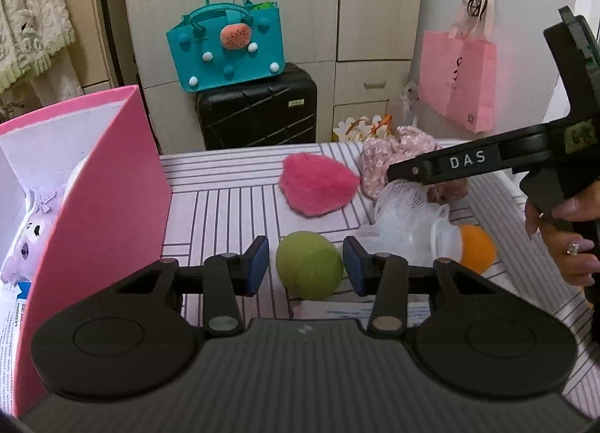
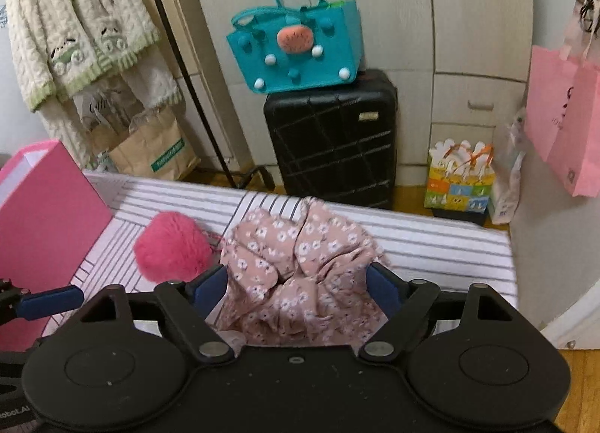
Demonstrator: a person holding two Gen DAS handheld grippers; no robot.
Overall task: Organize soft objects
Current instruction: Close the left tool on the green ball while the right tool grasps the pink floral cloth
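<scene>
My left gripper is open, its blue pads on either side of a green ball on the striped bed, not touching it. Behind lie a pink fluffy pouch, a white mesh sponge, an orange ball and a pink floral cloth. My right gripper is open, its pads around the crumpled floral cloth; the fluffy pouch is to its left. A pink box at left holds a purple plush.
The striped bed ends at a far edge. Beyond stand a black suitcase with a teal bag on top, a colourful gift bag, a pink hanging bag, and a clothes rack with a cream cardigan.
</scene>
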